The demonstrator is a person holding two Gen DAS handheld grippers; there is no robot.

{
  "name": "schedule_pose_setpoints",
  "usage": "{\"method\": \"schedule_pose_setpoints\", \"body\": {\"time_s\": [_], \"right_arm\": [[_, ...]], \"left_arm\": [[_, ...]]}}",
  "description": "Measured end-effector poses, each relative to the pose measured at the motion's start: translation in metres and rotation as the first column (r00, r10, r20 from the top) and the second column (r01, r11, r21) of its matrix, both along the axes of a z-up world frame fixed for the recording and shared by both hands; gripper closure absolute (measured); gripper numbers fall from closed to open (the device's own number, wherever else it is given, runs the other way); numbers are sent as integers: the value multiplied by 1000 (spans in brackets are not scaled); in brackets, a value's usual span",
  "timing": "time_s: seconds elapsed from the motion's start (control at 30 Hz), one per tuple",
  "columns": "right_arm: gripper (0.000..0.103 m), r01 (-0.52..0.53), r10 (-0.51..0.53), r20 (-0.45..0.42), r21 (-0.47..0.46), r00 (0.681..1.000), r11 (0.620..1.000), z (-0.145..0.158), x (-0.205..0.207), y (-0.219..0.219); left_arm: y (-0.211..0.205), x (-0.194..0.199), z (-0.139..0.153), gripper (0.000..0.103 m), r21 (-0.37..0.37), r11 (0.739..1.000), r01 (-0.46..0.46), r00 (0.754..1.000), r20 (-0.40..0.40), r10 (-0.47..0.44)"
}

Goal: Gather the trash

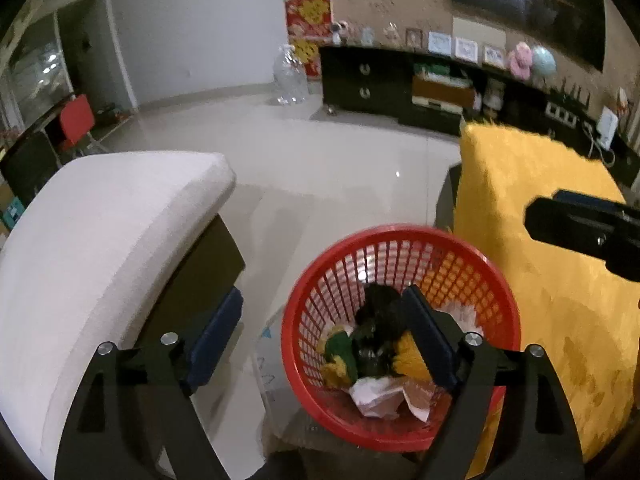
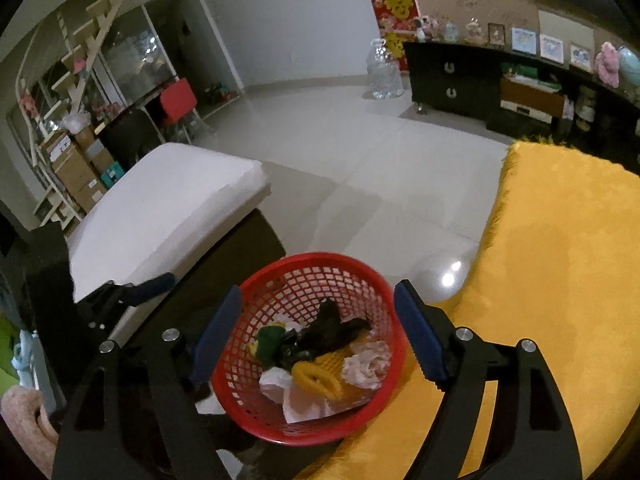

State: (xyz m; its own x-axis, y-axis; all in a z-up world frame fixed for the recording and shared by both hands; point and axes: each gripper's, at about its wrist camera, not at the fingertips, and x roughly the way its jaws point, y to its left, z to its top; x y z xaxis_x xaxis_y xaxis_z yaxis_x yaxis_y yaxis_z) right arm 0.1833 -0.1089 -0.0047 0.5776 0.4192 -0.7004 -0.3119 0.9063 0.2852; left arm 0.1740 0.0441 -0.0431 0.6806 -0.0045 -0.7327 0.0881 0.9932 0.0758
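Note:
A red mesh basket (image 1: 480,276) sits low between a white seat and a yellow cover; it also shows in the right wrist view (image 2: 304,272). It holds trash: a black bag (image 1: 378,308), green and yellow wrappers (image 1: 338,350) and crumpled white paper (image 1: 376,398). The same trash (image 2: 316,352) lies in the basket in the right wrist view. My left gripper (image 1: 324,340) is open and empty above the basket's left rim. My right gripper (image 2: 318,340) is open and empty, with its jaws on either side of the basket. The right gripper's body (image 1: 584,228) shows at the right in the left wrist view.
A white cushioned seat (image 1: 104,232) stands left of the basket. A fuzzy yellow cover (image 1: 560,280) lies right of it. Pale tiled floor (image 1: 320,152) stretches beyond. A large water bottle (image 1: 289,76) and a black cabinet (image 1: 368,80) stand at the far wall.

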Motion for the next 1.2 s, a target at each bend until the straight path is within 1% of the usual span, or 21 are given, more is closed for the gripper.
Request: {"method": "schedule_pose_setpoints", "body": {"time_s": [0.2, 0.27, 0.37, 0.47, 0.57, 0.8, 0.93, 1.2], "right_arm": [[16, 68, -66, 75, -22, 995, 997, 15, -15, -12], [15, 89, -86, 97, -27, 992, 996, 19, -20, -15], [9, 119, -113, 134, -37, 985, 992, 25, -27, -18], [8, 149, -137, 190, -49, 972, 988, 33, -37, -21], [7, 179, -165, 233, -37, 958, 983, 39, -50, -25], [7, 213, -184, 349, -47, 919, 976, 57, -84, -20], [7, 215, -187, 360, -38, 914, 976, 60, -100, -18], [7, 223, -203, 353, -15, 913, 975, 58, -125, -24]], "left_arm": [[7, -12, 23, 20, -13, 999, -39, 996, 77, 40], [8, -17, 31, 19, -5, 999, -46, 992, 115, 47], [7, -26, 43, 16, 9, 998, -60, 983, 172, 58], [7, -32, 53, 14, 12, 997, -72, 975, 211, 68], [7, -39, 59, 13, 7, 997, -79, 971, 226, 76], [2, -67, 78, 10, 20, 994, -106, 951, 293, 96], [-2, -82, 83, 10, 37, 994, -105, 945, 316, 88], [2, -102, 89, 10, 17, 993, -115, 942, 318, 104]]}}
